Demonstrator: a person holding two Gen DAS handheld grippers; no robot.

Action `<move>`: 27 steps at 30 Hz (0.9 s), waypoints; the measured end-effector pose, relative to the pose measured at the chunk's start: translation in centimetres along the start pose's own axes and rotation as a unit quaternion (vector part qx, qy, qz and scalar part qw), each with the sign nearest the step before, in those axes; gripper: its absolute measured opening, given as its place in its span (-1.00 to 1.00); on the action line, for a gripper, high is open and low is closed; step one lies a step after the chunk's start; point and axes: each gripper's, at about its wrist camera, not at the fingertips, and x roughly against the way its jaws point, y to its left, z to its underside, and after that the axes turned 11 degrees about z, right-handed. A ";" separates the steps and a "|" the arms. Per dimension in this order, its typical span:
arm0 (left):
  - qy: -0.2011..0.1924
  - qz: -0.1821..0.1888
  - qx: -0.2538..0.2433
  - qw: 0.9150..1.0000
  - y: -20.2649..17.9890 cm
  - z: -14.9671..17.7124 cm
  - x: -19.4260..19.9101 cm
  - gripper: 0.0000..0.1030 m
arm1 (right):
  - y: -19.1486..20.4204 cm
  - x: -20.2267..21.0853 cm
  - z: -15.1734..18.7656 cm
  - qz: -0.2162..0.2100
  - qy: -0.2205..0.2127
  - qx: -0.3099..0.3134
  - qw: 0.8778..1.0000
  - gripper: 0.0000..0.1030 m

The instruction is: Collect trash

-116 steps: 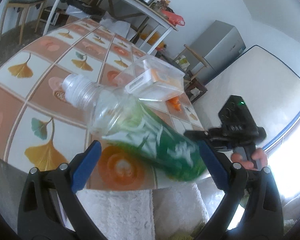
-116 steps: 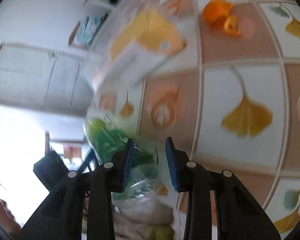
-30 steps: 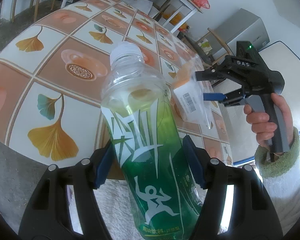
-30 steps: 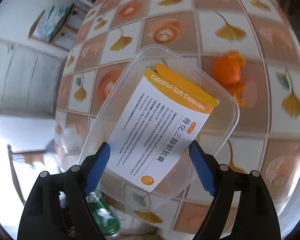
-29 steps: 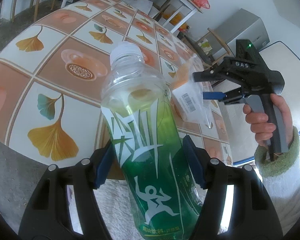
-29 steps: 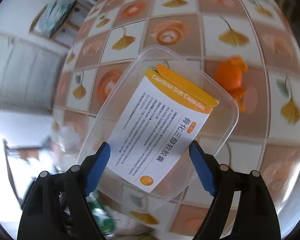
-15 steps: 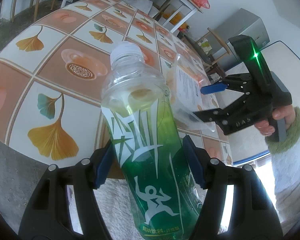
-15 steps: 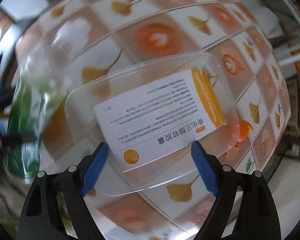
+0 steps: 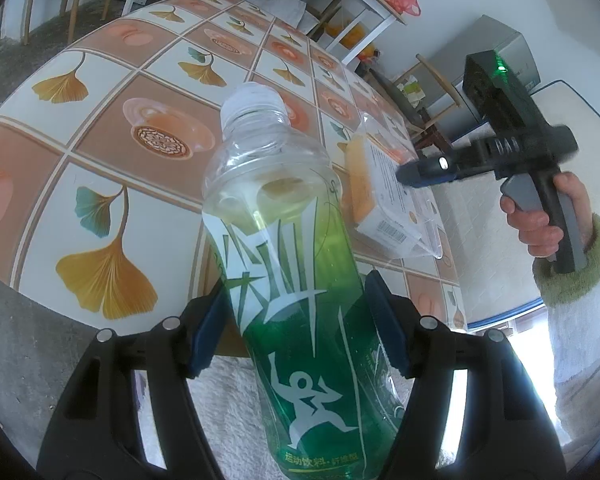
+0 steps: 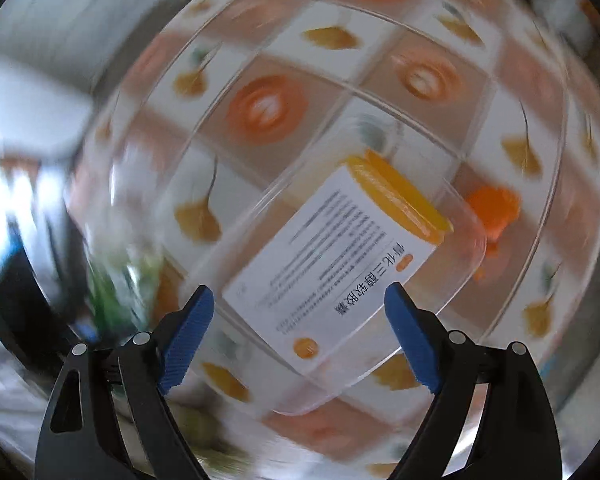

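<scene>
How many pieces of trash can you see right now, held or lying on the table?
3. The green drink bottle is clamped in the left gripper. The medicine box lies inside the clear plastic container. Orange peel lies on the table beyond it. More may be hidden.

Bottle (image 9: pixel 300 264) at centre frame over the bench (image 9: pixel 112 128), tray (image 9: pixel 396 204) to its right, box (image 10: pixel 336 256) inside the tray
</scene>
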 end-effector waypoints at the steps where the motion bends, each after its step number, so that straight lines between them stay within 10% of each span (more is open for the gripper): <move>1: 0.000 0.000 0.000 1.000 0.0 0.0 0.0 0.23 | -0.3 -0.1 -0.1 0.000 0.002 -0.019 1.000 0.64; 18: 0.000 0.002 -0.001 1.000 0.0 0.0 -0.1 0.23 | 2.4 -1.5 -1.1 0.084 -0.026 -0.083 0.993 0.86; 27: 0.000 0.005 0.000 1.000 -0.1 0.1 -0.2 0.23 | 0.3 0.5 0.3 0.040 -0.045 -0.108 0.992 0.82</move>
